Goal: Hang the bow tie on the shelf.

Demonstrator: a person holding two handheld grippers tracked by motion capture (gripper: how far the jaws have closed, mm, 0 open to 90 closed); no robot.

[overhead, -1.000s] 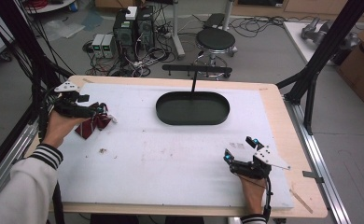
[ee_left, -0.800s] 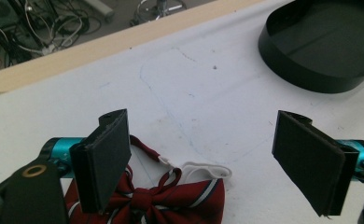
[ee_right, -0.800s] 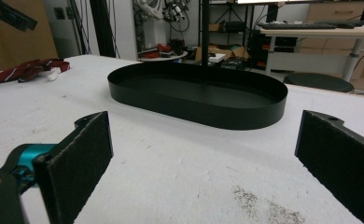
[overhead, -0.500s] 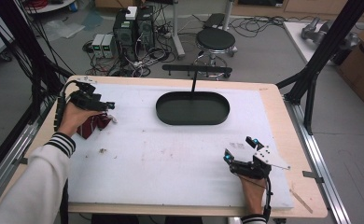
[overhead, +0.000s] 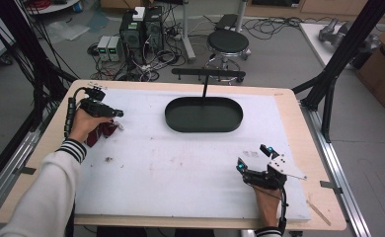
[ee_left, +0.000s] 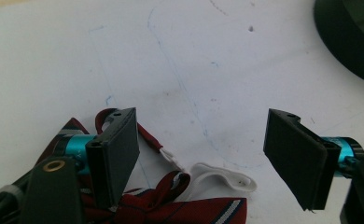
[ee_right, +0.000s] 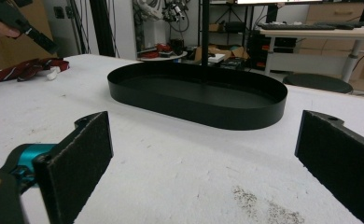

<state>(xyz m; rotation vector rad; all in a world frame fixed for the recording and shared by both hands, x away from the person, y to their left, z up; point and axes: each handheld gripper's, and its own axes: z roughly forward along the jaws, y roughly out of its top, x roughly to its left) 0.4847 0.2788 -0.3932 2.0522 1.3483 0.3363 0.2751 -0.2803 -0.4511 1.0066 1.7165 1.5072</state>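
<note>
The left tongs (ee_left: 201, 149), jaws just closing yet wide, hover over the red striped bow tie (ee_left: 171, 205), ready to drop and pinch it, while the right tongs (ee_right: 203, 163) wait open and empty.

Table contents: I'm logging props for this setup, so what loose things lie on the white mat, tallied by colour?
Dark red striped bow tie: 1
Black oval tray: 1
Total: 2

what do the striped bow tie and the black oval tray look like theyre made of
Bow tie: woven fabric, dark red with pale stripes; it folds softly and has a slight sheen. Its white strap end looks like smooth plastic or elastic; unclear which. Oval tray: thin rigid wall, matte black, probably plastic or painted metal.
</note>
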